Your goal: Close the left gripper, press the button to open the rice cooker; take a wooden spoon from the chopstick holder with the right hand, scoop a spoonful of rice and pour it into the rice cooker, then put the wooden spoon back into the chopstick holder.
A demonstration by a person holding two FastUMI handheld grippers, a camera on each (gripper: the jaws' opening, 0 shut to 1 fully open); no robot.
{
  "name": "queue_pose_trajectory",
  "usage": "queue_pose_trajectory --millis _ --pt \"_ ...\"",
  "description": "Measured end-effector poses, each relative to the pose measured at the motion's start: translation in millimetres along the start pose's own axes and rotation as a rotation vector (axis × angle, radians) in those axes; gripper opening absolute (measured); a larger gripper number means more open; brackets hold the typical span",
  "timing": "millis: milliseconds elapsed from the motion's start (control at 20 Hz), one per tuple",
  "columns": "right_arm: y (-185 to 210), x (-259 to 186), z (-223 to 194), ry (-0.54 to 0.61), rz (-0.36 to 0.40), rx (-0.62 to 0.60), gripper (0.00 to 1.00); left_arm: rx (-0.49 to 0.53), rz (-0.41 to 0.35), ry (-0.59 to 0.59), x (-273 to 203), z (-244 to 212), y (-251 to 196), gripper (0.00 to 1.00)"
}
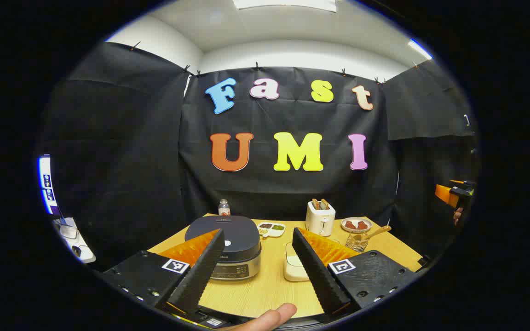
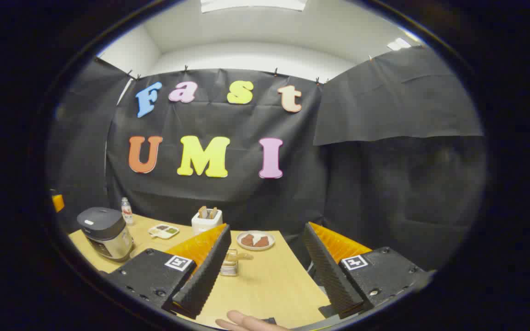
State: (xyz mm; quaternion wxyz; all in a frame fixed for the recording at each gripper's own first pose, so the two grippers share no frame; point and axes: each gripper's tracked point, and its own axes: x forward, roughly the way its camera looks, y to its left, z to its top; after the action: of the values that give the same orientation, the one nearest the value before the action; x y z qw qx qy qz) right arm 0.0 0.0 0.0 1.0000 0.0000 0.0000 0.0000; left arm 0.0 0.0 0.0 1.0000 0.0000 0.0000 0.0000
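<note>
Two grippers hang above a wooden counter, both with their fingers spread wide and holding nothing. In the left gripper view the left gripper sits at the bottom centre of the frame, and between and behind its fingers lies the rice cooker, lid down, just left of centre. A pale square container rests just right of the cooker, partly hidden by the right-hand finger. Farther back stand a small bottle, a white divided dish, a white toaster with bread slices in its slots, and a plate with brown pieces on it. The chopstick holder is in front of the plate, right of centre, with the wooden spoon leaning out of it to the right. A fingertip shows at the bottom edge. At the far right edge of that frame another gripper shows, too small to read

In the right gripper view the right gripper is at the bottom centre, over the counter's near right part. The rice cooker stands at the lower left of the frame, the chopstick holder just beside the left-hand finger, the plate behind it
</note>
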Motion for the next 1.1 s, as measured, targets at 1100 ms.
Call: queue_pose_trajectory --millis 1100 --pt "-5.4 -13.1 -0.1 -0.048 0.008 0.033 1.00 -0.022 0.049 0.009 22.3 8.2 44.5 0.94"
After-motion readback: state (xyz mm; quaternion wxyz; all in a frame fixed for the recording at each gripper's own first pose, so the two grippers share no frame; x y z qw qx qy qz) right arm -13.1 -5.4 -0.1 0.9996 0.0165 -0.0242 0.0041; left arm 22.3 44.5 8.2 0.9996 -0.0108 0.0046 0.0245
